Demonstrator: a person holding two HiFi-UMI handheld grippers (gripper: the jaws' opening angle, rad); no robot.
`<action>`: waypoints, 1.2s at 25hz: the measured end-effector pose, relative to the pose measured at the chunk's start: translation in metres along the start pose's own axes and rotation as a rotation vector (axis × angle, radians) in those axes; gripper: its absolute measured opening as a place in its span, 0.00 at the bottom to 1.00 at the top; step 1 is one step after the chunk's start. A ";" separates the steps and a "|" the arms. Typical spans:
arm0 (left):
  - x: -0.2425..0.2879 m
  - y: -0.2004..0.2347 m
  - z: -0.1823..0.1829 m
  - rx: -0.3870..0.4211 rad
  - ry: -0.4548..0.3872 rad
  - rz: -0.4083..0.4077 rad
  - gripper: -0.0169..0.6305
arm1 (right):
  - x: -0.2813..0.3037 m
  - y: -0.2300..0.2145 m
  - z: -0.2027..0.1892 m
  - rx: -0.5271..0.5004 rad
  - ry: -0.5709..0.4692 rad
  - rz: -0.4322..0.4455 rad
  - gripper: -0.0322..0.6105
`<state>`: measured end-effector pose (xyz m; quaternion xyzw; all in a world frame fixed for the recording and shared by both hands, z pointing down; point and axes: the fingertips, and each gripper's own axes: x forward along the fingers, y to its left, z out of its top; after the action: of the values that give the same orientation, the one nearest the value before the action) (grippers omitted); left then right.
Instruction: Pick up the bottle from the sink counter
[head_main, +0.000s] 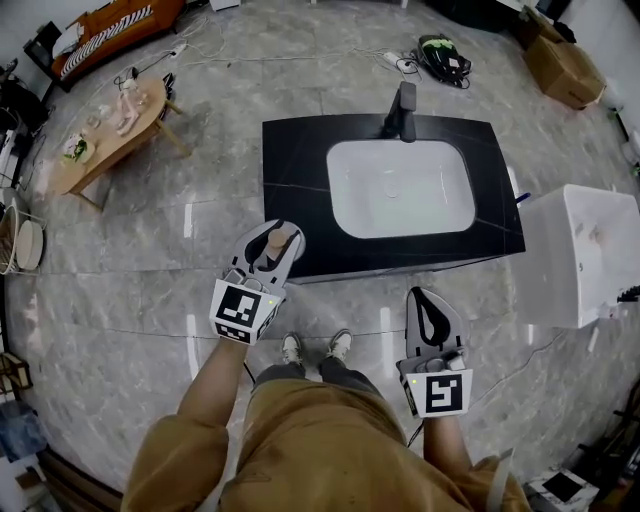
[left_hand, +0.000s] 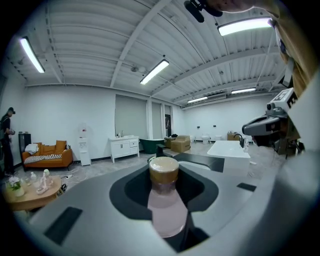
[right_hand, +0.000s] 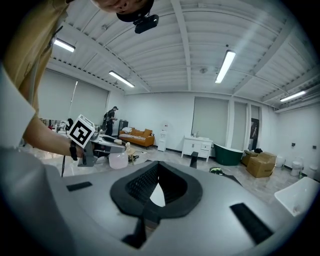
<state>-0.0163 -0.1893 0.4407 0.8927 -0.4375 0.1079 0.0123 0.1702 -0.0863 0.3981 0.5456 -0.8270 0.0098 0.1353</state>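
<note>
A pale pink translucent bottle (head_main: 277, 241) with a tan cap sits between the jaws of my left gripper (head_main: 270, 250), which is shut on its body. In the left gripper view the bottle (left_hand: 164, 200) stands upright in the hollow of the black pads, cap toward the far end. It is held in the air by the front left corner of the black sink counter (head_main: 295, 160). My right gripper (head_main: 432, 312) hangs lower right, in front of the counter's edge, jaws closed with nothing between them (right_hand: 159, 172).
The counter carries a white basin (head_main: 400, 188) and a black faucet (head_main: 403, 110). A white tub-like unit (head_main: 590, 250) stands to the right. Far left is a wooden table (head_main: 110, 130), and a cardboard box (head_main: 565, 65) at the back right. Marble floor lies all around.
</note>
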 end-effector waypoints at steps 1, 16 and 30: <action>-0.003 0.000 0.004 0.000 -0.003 0.000 0.22 | 0.001 0.001 0.002 -0.004 -0.007 0.003 0.05; -0.045 0.012 0.062 -0.018 -0.090 0.021 0.22 | 0.011 -0.002 0.022 -0.011 -0.041 0.006 0.05; -0.114 0.028 0.120 -0.027 -0.160 0.107 0.22 | 0.012 -0.023 0.037 -0.028 -0.078 -0.043 0.05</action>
<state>-0.0842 -0.1316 0.2980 0.8735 -0.4855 0.0310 -0.0164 0.1787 -0.1120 0.3622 0.5611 -0.8199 -0.0258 0.1108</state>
